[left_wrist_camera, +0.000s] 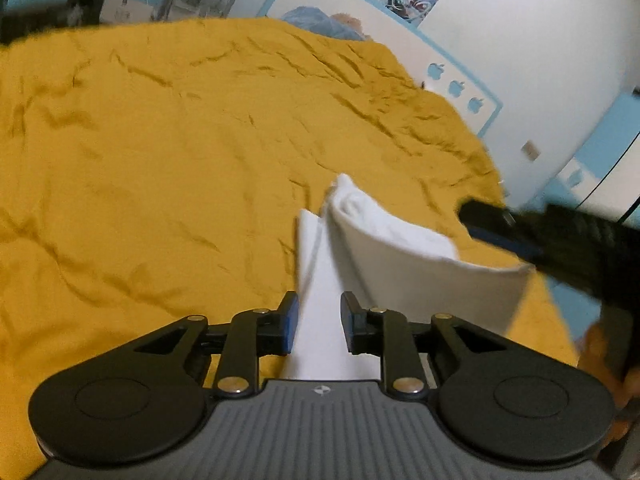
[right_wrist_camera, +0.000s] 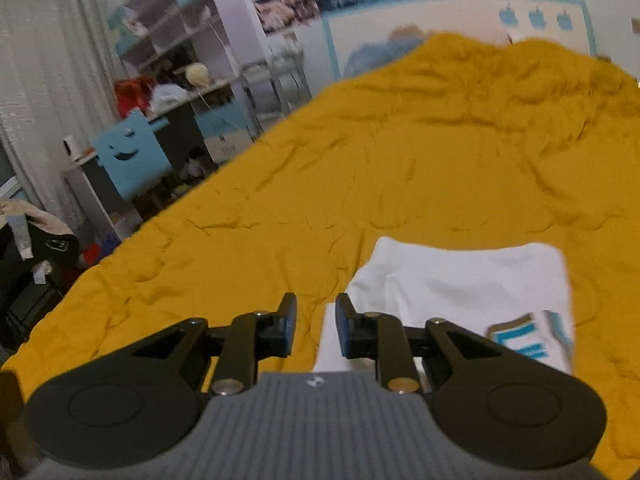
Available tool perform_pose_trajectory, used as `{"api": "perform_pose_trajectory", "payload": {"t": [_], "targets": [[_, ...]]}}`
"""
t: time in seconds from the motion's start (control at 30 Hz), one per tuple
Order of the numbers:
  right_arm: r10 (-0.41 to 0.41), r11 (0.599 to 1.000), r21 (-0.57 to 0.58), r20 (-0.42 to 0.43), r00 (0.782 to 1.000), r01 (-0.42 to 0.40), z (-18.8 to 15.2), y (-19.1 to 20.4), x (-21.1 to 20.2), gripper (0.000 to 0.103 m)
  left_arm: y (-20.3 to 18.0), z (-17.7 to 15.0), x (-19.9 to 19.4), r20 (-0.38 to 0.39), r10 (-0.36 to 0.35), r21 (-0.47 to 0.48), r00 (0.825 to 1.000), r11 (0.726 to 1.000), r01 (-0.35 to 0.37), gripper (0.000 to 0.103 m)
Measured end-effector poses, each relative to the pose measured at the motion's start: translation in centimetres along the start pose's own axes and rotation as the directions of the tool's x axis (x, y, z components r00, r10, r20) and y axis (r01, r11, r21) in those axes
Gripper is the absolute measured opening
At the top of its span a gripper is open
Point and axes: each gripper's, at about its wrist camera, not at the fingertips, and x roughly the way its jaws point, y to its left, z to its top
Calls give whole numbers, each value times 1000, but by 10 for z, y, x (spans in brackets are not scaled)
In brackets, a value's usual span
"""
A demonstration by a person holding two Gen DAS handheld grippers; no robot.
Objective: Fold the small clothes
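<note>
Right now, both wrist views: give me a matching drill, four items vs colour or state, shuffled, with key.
Items:
1. bedspread
2. garment
3. left gripper
4. chair back with smiley face

Descriptions:
A. light blue
B. white, with a blue-striped print
C. mustard yellow, wrinkled
D. white cloth between its fingers

Pairs: 1-C, 2-B, 3-D, 4-A

Both tools [left_wrist_camera: 319,322] [right_wrist_camera: 316,326] parted, level.

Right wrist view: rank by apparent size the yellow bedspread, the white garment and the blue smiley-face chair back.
1. Yellow bedspread, largest by far.
2. White garment.
3. Blue smiley-face chair back, though it stands farther from the camera, so its true size against the garment is unsure.
</note>
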Motion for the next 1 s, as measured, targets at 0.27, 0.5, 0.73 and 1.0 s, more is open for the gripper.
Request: {"api": "perform_pose_trajectory", "payload": {"t": [0.27,0.5,0.73,1.0], "targets": [[-130,990,58,36,991,128,-58,-49,-81,25,19,-23,-2,-77,-171,-175,982,972,156,57],[-225,963,138,-57,973,231,-99,-93,-90,24,21,-29,11,-80,-203,-221,976,958,181,60],[-244,962,101,-100,965,253,-118,-90,-77,24,27,-37,22,-92,-193,-265,977,950,162,79],[-279,959,1,-153,948,282,-151,-92,-84,31,22,-20,51,-108,-135,-258,985,961,103,47]]}}
